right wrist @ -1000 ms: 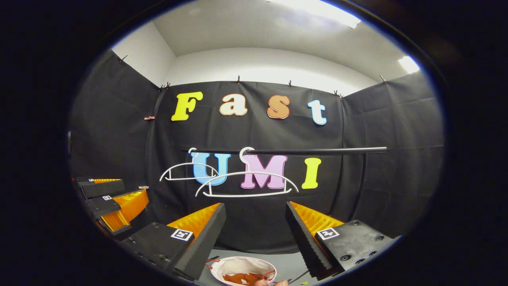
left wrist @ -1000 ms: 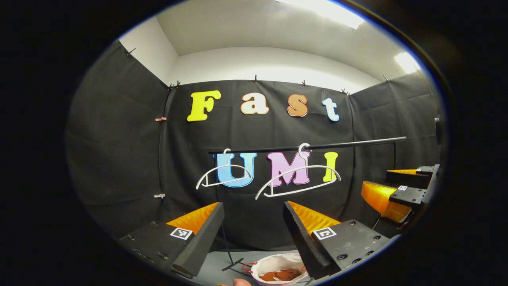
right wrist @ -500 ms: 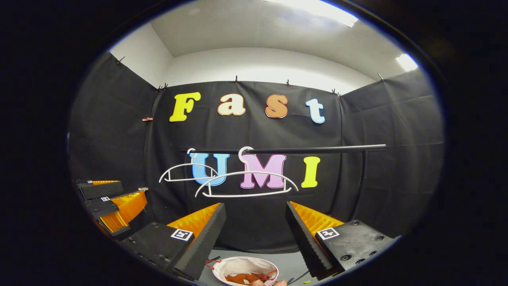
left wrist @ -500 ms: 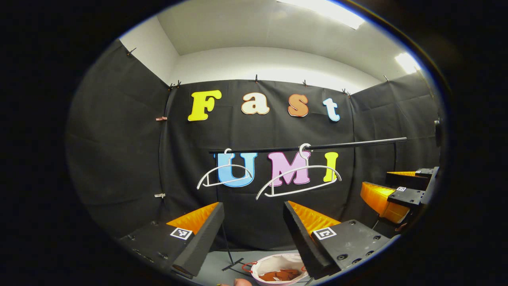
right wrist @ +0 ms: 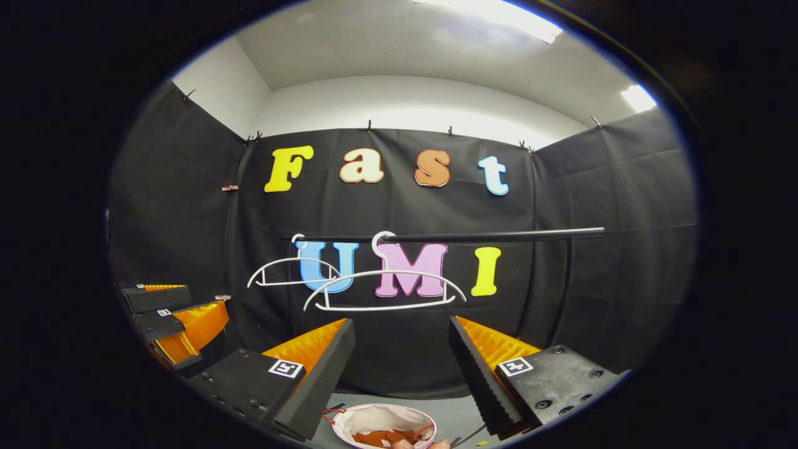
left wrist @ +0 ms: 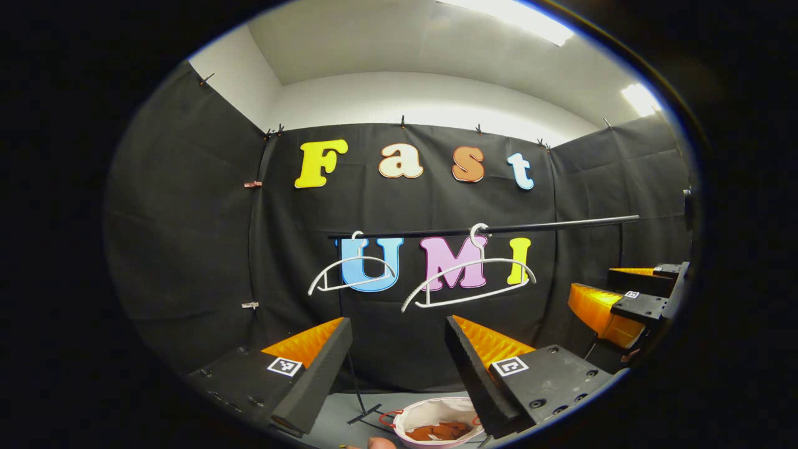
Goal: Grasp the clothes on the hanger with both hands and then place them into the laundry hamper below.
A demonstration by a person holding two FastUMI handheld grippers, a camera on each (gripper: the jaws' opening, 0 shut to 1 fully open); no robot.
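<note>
Two bare white hangers (left wrist: 358,259) (left wrist: 474,295) hang on a black rail (left wrist: 561,222). Below them stands a white hamper (left wrist: 430,408) with a rust-coloured garment (left wrist: 442,431) inside. My left gripper (left wrist: 397,324) is open at about hanger height, nothing between its fingers, with the hamper low between them. My right gripper (left wrist: 623,305) hovers at the right edge of the left gripper view. The right gripper view has my right gripper (right wrist: 400,324) open and empty, both hangers (right wrist: 293,259) (right wrist: 386,307), the rail (right wrist: 499,236), the hamper (right wrist: 374,415), the garment (right wrist: 374,438) and my left gripper (right wrist: 174,318) at far left.
The rail's thin black post and foot (left wrist: 365,415) stand on the grey floor left of the hamper. Black cloth walls close the booth on three sides. A fingertip (left wrist: 380,443) pokes in at the bottom edge.
Almost nothing: the right gripper view has drifted slightly, and both grippers stay open and empty.
</note>
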